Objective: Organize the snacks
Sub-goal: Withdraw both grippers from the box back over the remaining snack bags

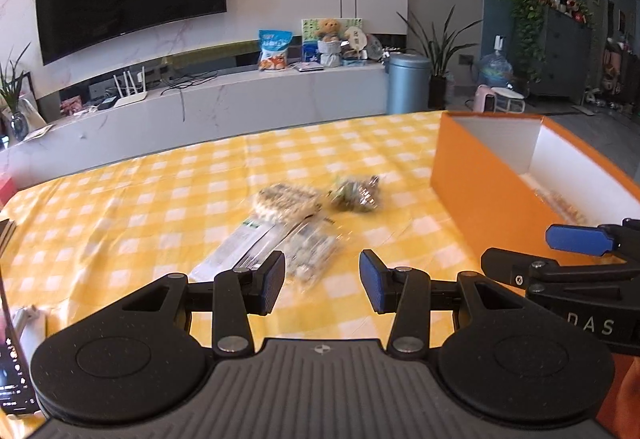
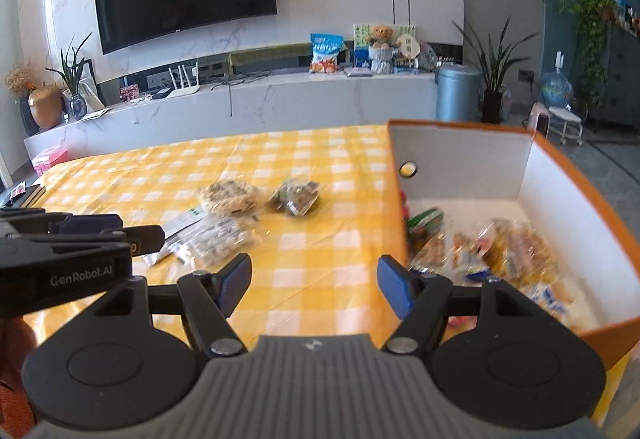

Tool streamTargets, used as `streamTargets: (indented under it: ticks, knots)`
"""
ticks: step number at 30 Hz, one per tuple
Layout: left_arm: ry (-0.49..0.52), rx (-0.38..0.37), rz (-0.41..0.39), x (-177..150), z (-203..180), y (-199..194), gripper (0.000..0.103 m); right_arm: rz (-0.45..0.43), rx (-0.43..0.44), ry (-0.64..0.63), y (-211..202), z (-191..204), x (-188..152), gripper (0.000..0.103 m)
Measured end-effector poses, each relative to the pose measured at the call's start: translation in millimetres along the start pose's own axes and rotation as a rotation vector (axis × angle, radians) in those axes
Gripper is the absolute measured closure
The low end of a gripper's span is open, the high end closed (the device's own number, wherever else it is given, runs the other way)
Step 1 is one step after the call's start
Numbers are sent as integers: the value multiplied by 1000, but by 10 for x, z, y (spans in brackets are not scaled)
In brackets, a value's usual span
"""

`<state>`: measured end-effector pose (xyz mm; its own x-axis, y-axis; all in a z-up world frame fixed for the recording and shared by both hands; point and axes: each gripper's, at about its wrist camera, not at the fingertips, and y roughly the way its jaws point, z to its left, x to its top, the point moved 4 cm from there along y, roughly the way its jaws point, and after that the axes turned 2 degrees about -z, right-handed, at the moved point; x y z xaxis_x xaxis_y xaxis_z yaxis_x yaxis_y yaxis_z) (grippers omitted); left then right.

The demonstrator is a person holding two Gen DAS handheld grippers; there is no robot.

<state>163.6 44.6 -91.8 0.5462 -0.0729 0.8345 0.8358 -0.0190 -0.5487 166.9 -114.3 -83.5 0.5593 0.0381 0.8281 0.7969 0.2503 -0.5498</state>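
Observation:
Several snack packets lie on the yellow checked tablecloth [image 1: 160, 199]: a round rice-cake pack [image 1: 286, 201], a dark green pack [image 1: 356, 193], a clear pack of small pieces [image 1: 310, 253] and a flat grey-white pack [image 1: 236, 249]. The same packs show in the right wrist view, rice-cake pack [image 2: 230, 197] and dark pack [image 2: 296, 197]. An orange box [image 1: 480, 191] with a white inside [image 2: 560, 191] holds several snacks [image 2: 500, 251]. My left gripper [image 1: 322, 281] is open and empty, just short of the clear pack. My right gripper [image 2: 314, 285] is open and empty at the box's left wall.
A TV cabinet [image 1: 240, 95] with a router, bags and a teddy bear stands beyond the table. A blue-grey bin [image 1: 408, 81] and plants stand at the right. A phone [image 1: 12, 371] lies at the table's left edge.

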Motion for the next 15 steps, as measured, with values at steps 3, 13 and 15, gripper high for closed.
streamTargets:
  ticks: [3,13,15]
  knots:
    - [4,-6,21,-89,38,24,51,10,14,-9,53,72,-77,36]
    - [-25,-21,62,-280,281,171,49,-10,3,-121,330,355,-82,33]
    - [-39,-16,62,-290,346,200,43,-10,9,-136,386,419,-76,34]
